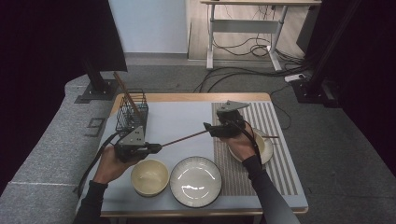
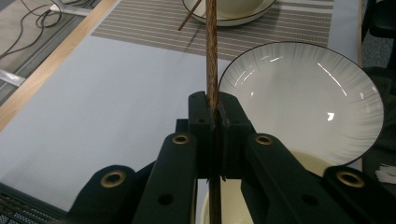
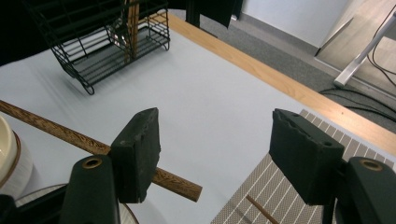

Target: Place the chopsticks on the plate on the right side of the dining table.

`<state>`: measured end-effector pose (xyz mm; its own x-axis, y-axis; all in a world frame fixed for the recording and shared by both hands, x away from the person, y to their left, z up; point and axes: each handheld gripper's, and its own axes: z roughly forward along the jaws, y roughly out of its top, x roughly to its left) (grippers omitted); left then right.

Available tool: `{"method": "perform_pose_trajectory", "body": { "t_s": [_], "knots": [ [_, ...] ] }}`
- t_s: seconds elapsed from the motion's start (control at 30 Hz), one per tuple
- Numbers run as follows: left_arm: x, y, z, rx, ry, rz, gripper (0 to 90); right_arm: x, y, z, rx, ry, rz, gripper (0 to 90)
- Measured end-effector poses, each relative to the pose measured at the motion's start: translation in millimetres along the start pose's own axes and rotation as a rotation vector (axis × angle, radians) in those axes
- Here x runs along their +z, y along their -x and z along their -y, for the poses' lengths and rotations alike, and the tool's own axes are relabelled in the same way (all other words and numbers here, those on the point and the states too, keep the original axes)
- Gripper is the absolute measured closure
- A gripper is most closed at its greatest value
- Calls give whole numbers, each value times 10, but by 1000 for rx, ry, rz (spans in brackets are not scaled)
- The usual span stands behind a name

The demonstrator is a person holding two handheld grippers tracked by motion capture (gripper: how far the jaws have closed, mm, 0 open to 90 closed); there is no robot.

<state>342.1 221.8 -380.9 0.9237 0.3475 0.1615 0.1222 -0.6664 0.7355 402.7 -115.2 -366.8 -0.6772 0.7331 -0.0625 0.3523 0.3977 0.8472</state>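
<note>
Wooden chopstick (image 1: 184,138) sits clamped in the left gripper (image 1: 156,148), slanting toward two o'clock above the pale mat (image 1: 182,119), its far tip near the right gripper (image 1: 208,129), whose jaws gape wide and hold nothing; the wire basket (image 1: 130,112) stands at ten o'clock

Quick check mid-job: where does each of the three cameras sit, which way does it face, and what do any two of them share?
High view: above the person's side, facing forward and down on the table; both forearms, left gripper, right gripper.
Left gripper view: rides the left gripper, looking along the clamped chopstick toward the striped placemat; own jaws show.
Right gripper view: rides the right gripper, facing the wire basket; open jaws show.
Shared: all three show that chopstick.
</note>
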Motion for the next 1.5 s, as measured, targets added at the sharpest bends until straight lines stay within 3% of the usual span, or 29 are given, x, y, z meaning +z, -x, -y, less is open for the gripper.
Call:
{"method": "perform_pose_trajectory", "body": {
  "t_s": [0.13,0.23,0.53,0.73,0.97,1.27,1.5],
  "knots": [
    [3,7,15,5,-14,15,860,18,-7,24,-5,-13,-13,326],
    [-5,10,41,5,-15,27,862,-45,2,-5,-21,4,-50,300],
    [11,37,161,4,-27,74,862,-227,-89,-25,-82,-24,-142,297],
    [-3,59,178,17,-23,120,861,-247,-208,64,-148,-72,-237,358],
    [12,76,175,30,-27,158,861,-211,-319,113,-227,-121,-315,446],
    [6,82,158,46,-28,182,861,-116,-452,160,-319,-196,-362,548],
    [1,77,154,45,-30,180,860,-112,-486,151,-331,-200,-369,645]
  ]
}}
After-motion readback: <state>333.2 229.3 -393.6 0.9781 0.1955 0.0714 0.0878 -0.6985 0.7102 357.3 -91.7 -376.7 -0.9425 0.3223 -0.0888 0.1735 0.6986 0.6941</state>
